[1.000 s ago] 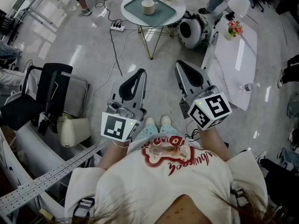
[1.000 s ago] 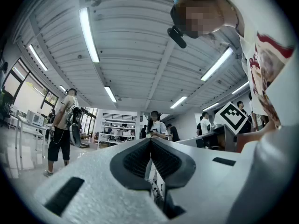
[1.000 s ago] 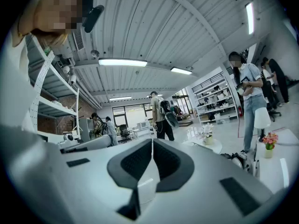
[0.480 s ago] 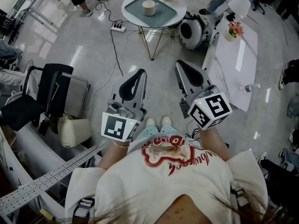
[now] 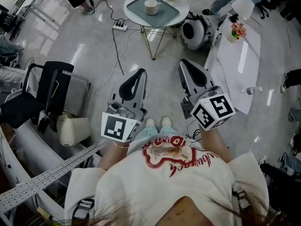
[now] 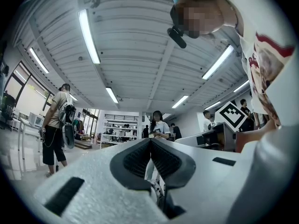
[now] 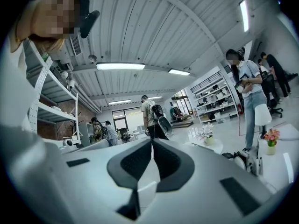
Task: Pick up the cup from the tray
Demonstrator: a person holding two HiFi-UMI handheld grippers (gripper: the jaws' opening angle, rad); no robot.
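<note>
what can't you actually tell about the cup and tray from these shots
- Whether the cup holds anything: head view, too small and far off.
- The tray and cup in the right gripper view: the table is seen edge-on, and only the flowers show above it.
- Left gripper view: neither appears.
- Flowers, head view: cut off by the top edge.

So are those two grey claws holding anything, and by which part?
Nothing is held. The left gripper and right gripper are both shut and empty. The white ceramic cup sits untouched on the grey-green tray.
</note>
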